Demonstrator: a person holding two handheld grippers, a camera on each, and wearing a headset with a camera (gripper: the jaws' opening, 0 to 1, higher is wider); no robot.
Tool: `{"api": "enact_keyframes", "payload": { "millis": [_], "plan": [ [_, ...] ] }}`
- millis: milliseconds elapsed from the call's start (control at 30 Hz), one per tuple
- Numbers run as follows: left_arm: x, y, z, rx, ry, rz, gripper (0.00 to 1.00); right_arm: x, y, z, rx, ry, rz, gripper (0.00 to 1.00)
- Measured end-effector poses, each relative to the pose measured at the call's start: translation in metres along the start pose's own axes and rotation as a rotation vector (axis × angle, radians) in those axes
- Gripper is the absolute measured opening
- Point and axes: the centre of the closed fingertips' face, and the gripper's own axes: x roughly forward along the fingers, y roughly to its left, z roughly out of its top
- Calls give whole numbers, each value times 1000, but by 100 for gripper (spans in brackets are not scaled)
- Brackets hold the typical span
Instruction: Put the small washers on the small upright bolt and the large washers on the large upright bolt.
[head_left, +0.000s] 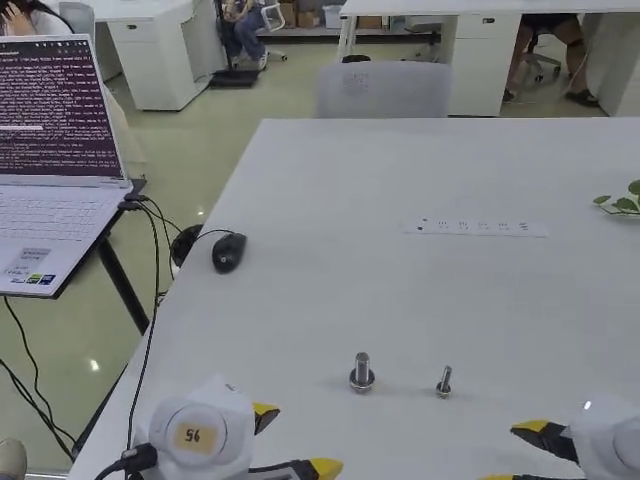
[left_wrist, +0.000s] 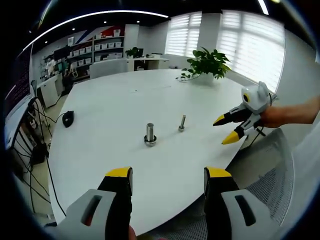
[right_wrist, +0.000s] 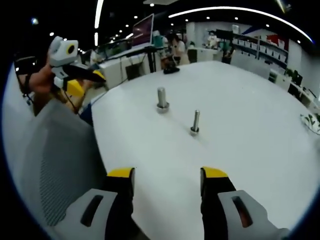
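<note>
Large bolt (head_left: 362, 371) and small bolt (head_left: 444, 381) upright on worktop (head_left: 400, 180), lower centre of head view (large one left). Left gripper (left_wrist: 168, 173), right gripper (right_wrist: 168, 173): jaws wide, at that view's bottom corners.

A wide white bench (head_left: 400, 180) takes up most of the head view. A black mouse (head_left: 228, 252) lies near its left edge, with a dark cable (head_left: 150, 330) hanging down that side. Left of the bench an open laptop (head_left: 50, 170) sits on a stand, its screen full of text. A flat white power strip (head_left: 478, 228) lies further back on the bench, and green leaves (head_left: 622, 200) poke in at the right edge. A grey chair (head_left: 385, 90) stands at the far side. In the left gripper view a potted plant (left_wrist: 207, 62) stands before window blinds (left_wrist: 255, 45).
</note>
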Motion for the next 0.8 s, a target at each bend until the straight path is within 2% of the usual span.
{"api": "enact_keyframes", "payload": {
  "millis": [100, 233, 533, 800],
  "plan": [
    [1, 0, 0, 1, 0, -3, 57, -4, -2, -5, 41, -10, -21, 55],
    [3, -1, 0, 8, 3, -12, 57, -8, -2, -7, 59, -18, -41, 55],
    [6, -5, -1, 7, 5, -33, 57, -12, 0, -11, 84, -13, -71, 56],
    [7, -6, -2, 8, 8, -42, 57, -15, 0, -9, 95, -30, -85, 57]
  ]
}}
